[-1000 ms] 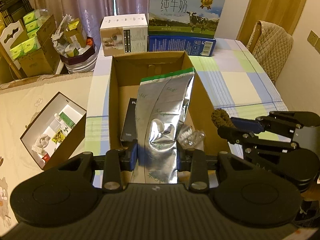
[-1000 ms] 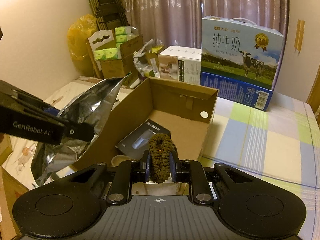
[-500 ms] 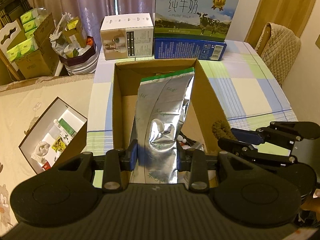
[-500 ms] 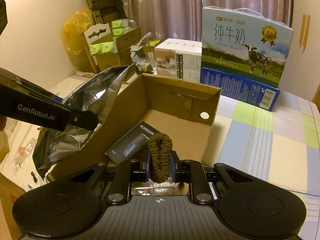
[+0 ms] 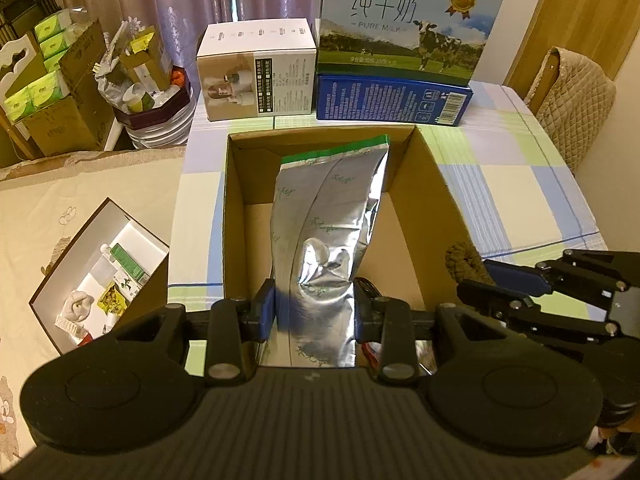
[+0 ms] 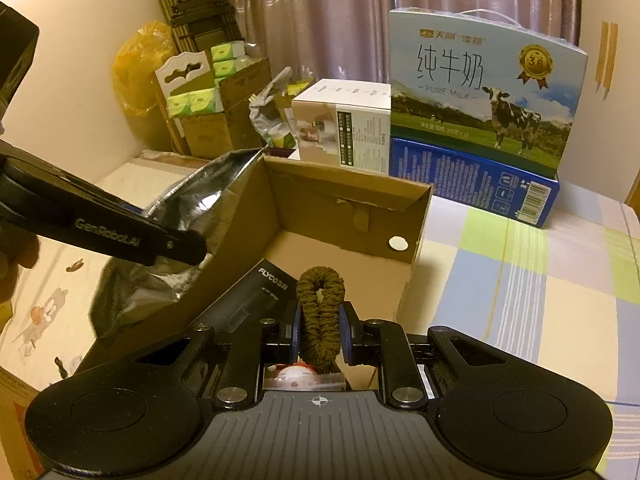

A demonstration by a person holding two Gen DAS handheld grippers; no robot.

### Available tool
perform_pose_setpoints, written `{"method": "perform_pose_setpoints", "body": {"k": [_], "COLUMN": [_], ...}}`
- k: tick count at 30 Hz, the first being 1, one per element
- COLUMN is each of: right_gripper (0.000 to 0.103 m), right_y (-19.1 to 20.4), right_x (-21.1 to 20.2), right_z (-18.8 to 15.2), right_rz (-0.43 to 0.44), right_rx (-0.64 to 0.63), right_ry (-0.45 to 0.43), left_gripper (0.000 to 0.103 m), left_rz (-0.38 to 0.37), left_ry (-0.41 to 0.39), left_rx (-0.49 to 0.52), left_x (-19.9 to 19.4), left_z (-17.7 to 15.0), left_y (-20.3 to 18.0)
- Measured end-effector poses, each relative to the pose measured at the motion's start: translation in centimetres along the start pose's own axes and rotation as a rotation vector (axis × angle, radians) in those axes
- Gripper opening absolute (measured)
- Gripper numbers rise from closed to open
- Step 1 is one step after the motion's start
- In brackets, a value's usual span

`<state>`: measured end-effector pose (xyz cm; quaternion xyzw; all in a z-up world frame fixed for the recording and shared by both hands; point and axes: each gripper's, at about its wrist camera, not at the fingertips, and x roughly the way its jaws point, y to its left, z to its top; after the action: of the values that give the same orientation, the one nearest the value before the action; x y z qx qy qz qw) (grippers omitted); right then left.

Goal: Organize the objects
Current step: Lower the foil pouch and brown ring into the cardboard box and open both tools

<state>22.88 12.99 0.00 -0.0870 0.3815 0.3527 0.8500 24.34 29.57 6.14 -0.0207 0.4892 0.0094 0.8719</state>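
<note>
Left wrist view: the left gripper [image 5: 315,312] is closed on the lower part of a silver foil bag [image 5: 328,232], which stands up between the pads over the open cardboard box [image 5: 236,216].
Bag, how it handles: light and thin, judging by its creases; the foil looks slick and buckles where squeezed, so a hold low down near the crumpled middle seems safer than one at the green top strip.
Bag, place: above the near half of the box, its top leaning toward the far wall.
Right wrist view: the right gripper [image 6: 319,332] is closed on a brown hair tie [image 6: 320,304], the loop pinched flat between the blue pads.
Hair tie, how it handles: soft, stretchy, almost weightless; a pinch across both strands should keep it from springing out.
Hair tie, place: over the near right corner of the box, just inside its right wall.
Box contents: a black carton [image 6: 256,300] lies flat on the floor toward the left; something pale shows below the right gripper, too hidden to name.
Surroundings: the box sits on a checked tablecloth [image 5: 520,200], with a milk carton case [image 5: 408,24] at the far end.
</note>
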Motion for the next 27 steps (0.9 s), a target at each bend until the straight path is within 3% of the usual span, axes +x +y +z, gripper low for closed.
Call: {"method": "perform_pose_setpoints", "body": {"k": [4, 27], "right_gripper": [0.016, 0.017], "right_y": [-0.1, 0.3], "right_x": [0.6, 0.4], "right_z": [0.1, 0.0], "right_rz": [0.002, 0.015], "right_rx": [0.002, 0.018], "right_ry": [0.006, 0.01], "left_gripper": [0.045, 0.045], "left_rz": [0.032, 0.023], "left_ry": [-0.029, -0.022], "left_rx": [-0.003, -0.009], "left_x": [0.4, -0.1], "left_z": [0.3, -1.6], "left_y": [0.1, 0.6]}}
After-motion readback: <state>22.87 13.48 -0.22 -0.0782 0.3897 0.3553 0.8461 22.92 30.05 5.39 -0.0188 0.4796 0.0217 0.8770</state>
